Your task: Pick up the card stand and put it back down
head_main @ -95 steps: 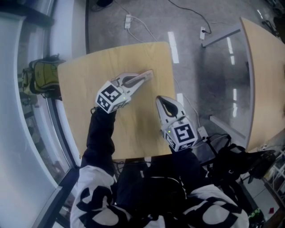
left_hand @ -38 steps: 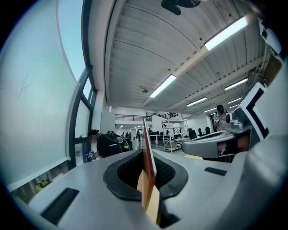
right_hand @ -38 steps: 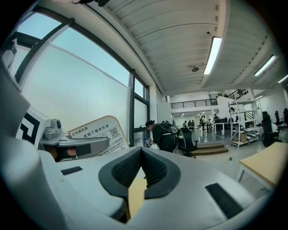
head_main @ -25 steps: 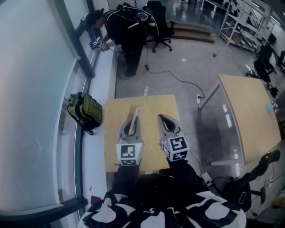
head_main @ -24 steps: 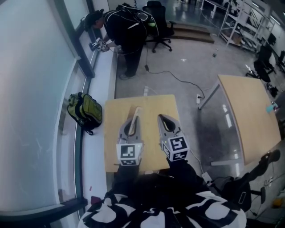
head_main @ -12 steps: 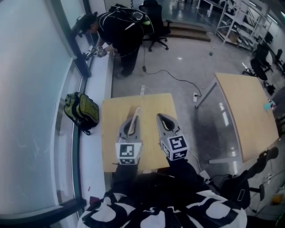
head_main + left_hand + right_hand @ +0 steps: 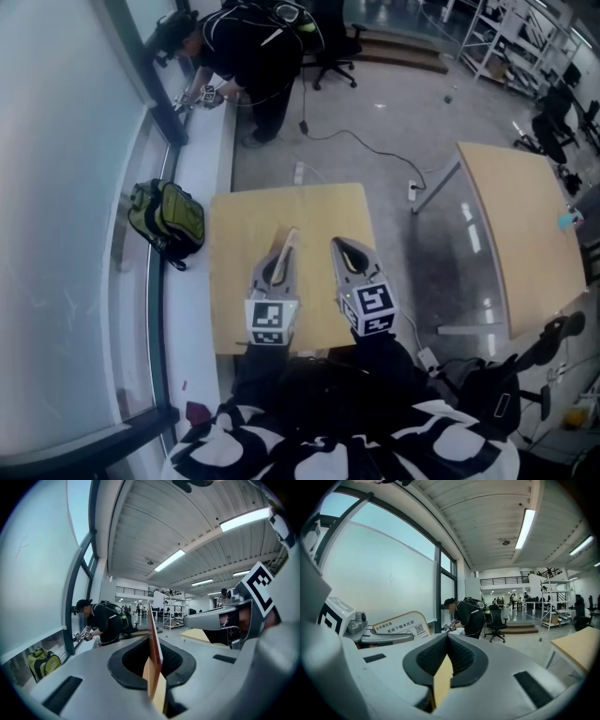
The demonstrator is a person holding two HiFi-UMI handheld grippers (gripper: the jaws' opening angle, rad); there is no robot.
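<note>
Card stand, thin pale arched board with dark print and a QR square; foot hidden, print too small to read, seen edge-on from above. Clamped in the jaws of the left gripper, over light wooden table. Right gripper: jaws pressed together, nothing between. Count: one stand, two grippers.

The left gripper view shows the thin cream card stand only edge-on, printed face hidden; in the right gripper view the grey left gripper covers its lower part, its print unreadably small
</note>
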